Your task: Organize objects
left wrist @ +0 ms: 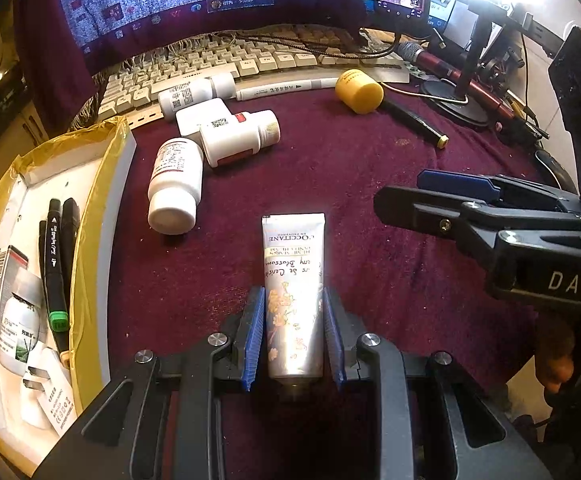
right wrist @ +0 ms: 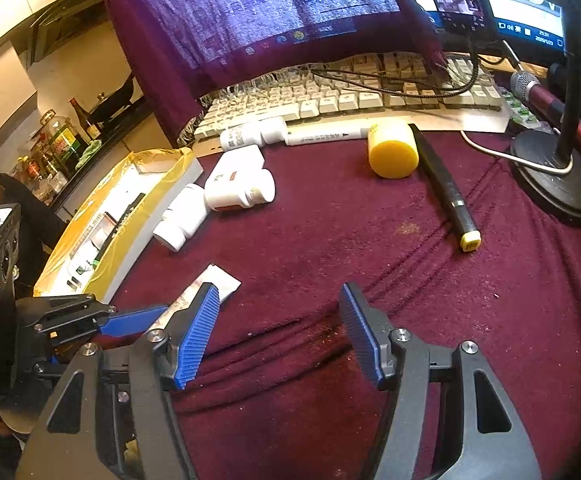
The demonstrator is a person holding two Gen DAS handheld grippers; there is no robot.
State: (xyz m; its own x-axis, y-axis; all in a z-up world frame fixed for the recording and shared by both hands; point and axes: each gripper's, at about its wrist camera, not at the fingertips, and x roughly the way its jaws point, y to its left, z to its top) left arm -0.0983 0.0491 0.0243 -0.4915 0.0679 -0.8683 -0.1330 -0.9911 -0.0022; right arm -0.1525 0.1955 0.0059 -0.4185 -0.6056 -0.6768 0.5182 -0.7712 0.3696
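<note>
Glossy tube (left wrist: 293,300), napped maroon cloth (left wrist: 370,184)

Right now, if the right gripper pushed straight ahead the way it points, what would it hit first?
Probably just the bare red cloth: the right gripper is open and empty. Further along that line lies the yellow cap, though depth is hard to judge.

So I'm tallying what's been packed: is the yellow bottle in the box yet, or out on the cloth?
Out. The yellow bottle lies on its side on the maroon cloth near the keyboard, away from the taped box.
</note>
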